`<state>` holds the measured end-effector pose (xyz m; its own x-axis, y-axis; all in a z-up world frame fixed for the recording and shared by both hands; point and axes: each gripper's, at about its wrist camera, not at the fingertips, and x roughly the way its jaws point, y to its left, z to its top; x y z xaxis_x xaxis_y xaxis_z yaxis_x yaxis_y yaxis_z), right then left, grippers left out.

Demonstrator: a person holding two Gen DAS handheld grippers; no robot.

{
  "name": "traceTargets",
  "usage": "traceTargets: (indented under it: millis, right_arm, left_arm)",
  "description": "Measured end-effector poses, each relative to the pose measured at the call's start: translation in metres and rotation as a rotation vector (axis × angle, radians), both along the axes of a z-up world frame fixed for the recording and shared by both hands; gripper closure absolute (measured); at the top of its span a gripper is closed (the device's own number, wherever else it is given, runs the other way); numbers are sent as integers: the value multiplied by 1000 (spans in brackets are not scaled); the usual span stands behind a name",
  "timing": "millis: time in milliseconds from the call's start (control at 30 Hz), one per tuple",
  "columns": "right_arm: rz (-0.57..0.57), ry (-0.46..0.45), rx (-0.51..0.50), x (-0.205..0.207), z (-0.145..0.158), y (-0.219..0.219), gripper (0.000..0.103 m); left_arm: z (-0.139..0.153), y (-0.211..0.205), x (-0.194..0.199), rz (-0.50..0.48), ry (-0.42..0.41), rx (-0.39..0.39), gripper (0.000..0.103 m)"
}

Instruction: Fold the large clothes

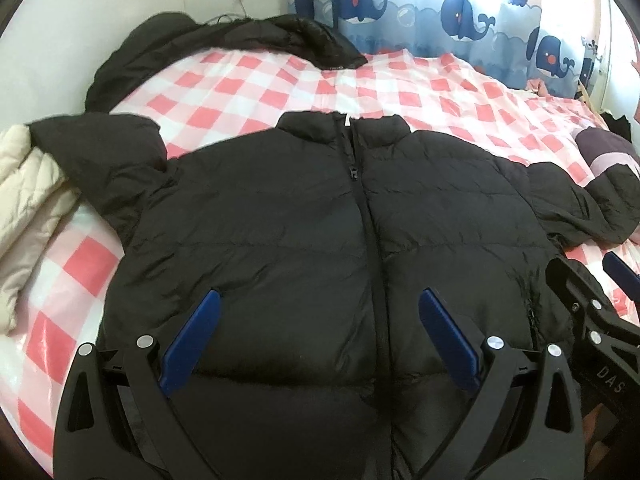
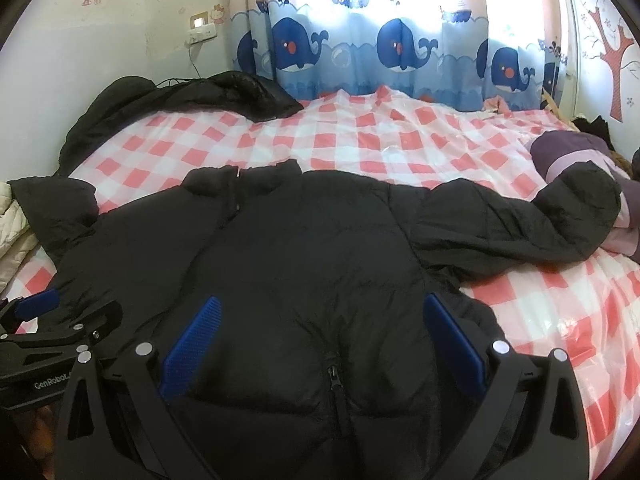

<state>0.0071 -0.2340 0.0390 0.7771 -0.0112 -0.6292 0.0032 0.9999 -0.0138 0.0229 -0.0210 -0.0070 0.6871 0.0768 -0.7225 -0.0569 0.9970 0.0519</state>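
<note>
From the left wrist view, we hold our left tongs (image 1: 319,304) with the jaws spread wide and nothing between them, above the lower front of the black jacket (image 1: 304,216). The jacket lies flat, front up and zipped, directly ahead of the tongs, with its collar (image 1: 344,128) at the far end. Its sleeves spread to either side: the left one runs up against a cream quilted coat (image 1: 28,184) at the bed's left edge, the right one reaches a purple garment (image 1: 604,148). The right tongs (image 1: 618,268) show at the right border, near the jacket's hem corner. Beyond the collar the checked bedcover (image 1: 400,88) lies bare up to another dark coat (image 1: 224,48) by the wall.

From the right wrist view, our right tongs (image 2: 322,310) are likewise wide open and empty, over the jacket's right half, with the zip running between the fingers. The left tongs (image 2: 38,304) sit just left, at the hem. To the right of the tongs the bedcover is open. A whale curtain (image 2: 360,48) hangs past the far edge.
</note>
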Motion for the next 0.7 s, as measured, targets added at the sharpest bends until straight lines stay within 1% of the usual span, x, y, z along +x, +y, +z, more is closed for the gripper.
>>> traceTargets:
  millis: [100,200,367,700]
  right_arm:
    - [4,2,-3,0,-1,1,6]
    - [8,8,0,-1,-2,-1,6]
    - [9,4,6,-2,-2,-2,6]
    - [20,11,6,-3,1,-1,6]
  left_arm:
    - [0,-3,-2,-1,-19,20,8]
    - [0,-6,-2,-10,-14,16,8]
    - [-3,-9,-3,-11,-13,32,8]
    - [-7,-6,0,-3,-1,22,8]
